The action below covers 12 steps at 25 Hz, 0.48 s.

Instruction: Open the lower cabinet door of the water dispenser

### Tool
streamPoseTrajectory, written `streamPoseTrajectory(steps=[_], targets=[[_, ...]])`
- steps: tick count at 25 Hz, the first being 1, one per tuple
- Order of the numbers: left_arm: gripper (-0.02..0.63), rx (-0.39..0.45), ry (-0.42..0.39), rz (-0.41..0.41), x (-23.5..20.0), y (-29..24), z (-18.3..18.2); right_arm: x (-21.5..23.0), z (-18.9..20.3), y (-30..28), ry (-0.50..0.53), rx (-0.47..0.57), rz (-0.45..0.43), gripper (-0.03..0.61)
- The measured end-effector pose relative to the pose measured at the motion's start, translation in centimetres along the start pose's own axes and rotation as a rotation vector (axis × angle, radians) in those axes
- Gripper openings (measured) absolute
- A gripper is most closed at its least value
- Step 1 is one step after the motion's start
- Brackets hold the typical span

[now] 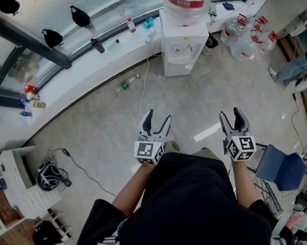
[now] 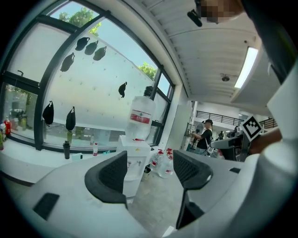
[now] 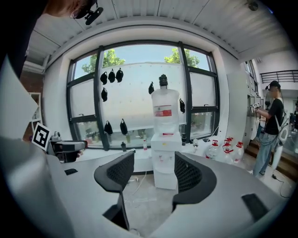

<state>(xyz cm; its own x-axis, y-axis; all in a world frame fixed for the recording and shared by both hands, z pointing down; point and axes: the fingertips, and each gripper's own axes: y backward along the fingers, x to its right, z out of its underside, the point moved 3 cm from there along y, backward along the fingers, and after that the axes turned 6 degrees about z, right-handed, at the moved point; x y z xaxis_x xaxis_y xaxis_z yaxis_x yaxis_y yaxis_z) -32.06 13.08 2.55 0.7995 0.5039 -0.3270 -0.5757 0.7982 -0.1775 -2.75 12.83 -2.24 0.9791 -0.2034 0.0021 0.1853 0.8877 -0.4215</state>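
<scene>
- Left gripper (image 2: 149, 169): jaws released and spread wide, with only air between them. Through the gap shows the floor (image 2: 158, 200) and, well beyond, the water dispenser (image 2: 135, 160).
- Right gripper (image 3: 156, 174): jaws likewise apart and holding nothing. The dispenser's white body (image 3: 164, 144) sits framed in the gap, far off.
- Seen from the head view, the left gripper (image 1: 158, 117) and right gripper (image 1: 231, 114) hang side by side over the open middle of the floor, close to the person's body and touching nothing.
- The water dispenser (image 1: 183, 50) stands at the far edge of the floor, against the curved window ledge (image 1: 88, 66), with a large bottle (image 1: 186, 1) on top. Its lower cabinet door (image 3: 165, 179) looks closed.
- Spare water bottles (image 1: 247, 36) stand to its right; a cable (image 1: 142, 89) and a small bottle (image 1: 126, 84) lie on the floor in between.
- Step in hand, as I judge it: the approach, with no contact made.
- The next move calls for walking up to the dispenser, lowering one gripper to the door's edge or handle, closing on it and pulling outward. Which side the door hinges on cannot be told from here.
</scene>
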Motion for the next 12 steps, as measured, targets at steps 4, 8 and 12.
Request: streamPoseTrajectory(steps=[4, 8, 12], targets=[[0.287, 0.001, 0.017, 0.012, -1.1, -1.8, -1.1, 0.5, -0.9, -1.6, 0.000, 0.000, 0.015, 0.238], [0.287, 0.006, 0.030, 0.003, -1.7, -3.4, -1.1, 1.5, -1.0, -2.9, -0.023, 0.001, 0.034, 0.236], [0.287, -0.002, 0.041, 0.001, -1.3, -5.5, -1.0, 2.6, -2.6, -4.2, 0.054, 0.046, 0.029, 0.236]])
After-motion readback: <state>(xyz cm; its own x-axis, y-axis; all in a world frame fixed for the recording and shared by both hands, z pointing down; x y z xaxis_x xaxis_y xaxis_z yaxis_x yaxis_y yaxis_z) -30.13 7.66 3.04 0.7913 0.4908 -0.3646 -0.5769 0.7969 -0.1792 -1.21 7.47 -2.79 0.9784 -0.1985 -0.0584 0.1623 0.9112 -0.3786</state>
